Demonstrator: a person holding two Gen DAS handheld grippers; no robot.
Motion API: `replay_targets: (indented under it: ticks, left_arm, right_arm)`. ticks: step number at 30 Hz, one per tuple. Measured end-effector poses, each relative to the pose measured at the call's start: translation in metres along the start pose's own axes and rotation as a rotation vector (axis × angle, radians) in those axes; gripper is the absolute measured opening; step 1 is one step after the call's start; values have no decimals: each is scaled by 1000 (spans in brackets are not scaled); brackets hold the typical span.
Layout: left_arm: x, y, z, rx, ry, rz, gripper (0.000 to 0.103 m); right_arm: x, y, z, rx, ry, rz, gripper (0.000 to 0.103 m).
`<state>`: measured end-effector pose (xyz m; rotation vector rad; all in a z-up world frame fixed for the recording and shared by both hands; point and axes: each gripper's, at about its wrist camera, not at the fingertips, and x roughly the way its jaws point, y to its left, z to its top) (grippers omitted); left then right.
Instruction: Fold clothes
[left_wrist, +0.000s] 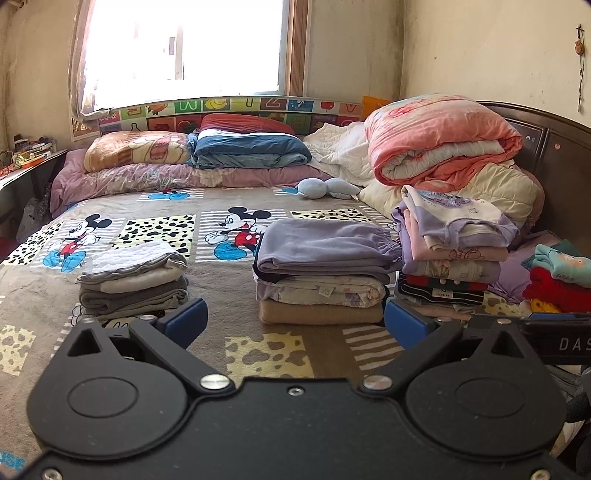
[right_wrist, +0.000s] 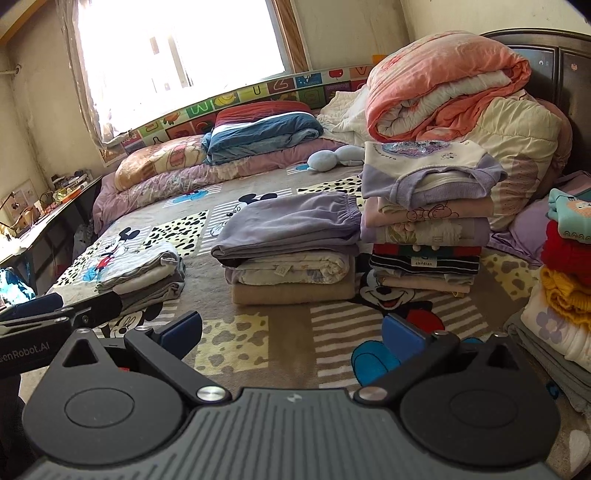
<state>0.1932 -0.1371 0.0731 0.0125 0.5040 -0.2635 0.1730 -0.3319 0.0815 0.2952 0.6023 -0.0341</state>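
Observation:
Folded clothes stand in stacks on the bed. A grey and white stack (left_wrist: 135, 282) (right_wrist: 146, 273) lies at the left. In the middle sits a stack topped by lilac trousers (left_wrist: 325, 245) (right_wrist: 291, 225). A taller stack with a cream and purple top (left_wrist: 454, 221) (right_wrist: 428, 173) stands right of it. A red, yellow and teal pile (left_wrist: 557, 280) (right_wrist: 565, 258) is at the far right. My left gripper (left_wrist: 295, 325) hangs open above the bedspread, nothing between its blue pads. My right gripper (right_wrist: 291, 332) is likewise open and holds nothing. Each gripper shows at the edge of the other's view.
The Mickey Mouse bedspread (left_wrist: 236, 229) (right_wrist: 258, 332) covers the bed. Rolled quilts (left_wrist: 439, 140) (right_wrist: 443, 85) pile up against the dark headboard at the right. Pillows and a folded blue blanket (left_wrist: 251, 147) line the window side. A cluttered side table (right_wrist: 40, 214) stands at the left.

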Motion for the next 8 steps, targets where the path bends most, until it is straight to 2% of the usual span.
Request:
replay_targets:
  ticks: [8]
  left_arm:
    - [-12, -5, -11, 1, -12, 27, 103]
  right_arm:
    - [-19, -5, -8, 30, -15, 5, 103]
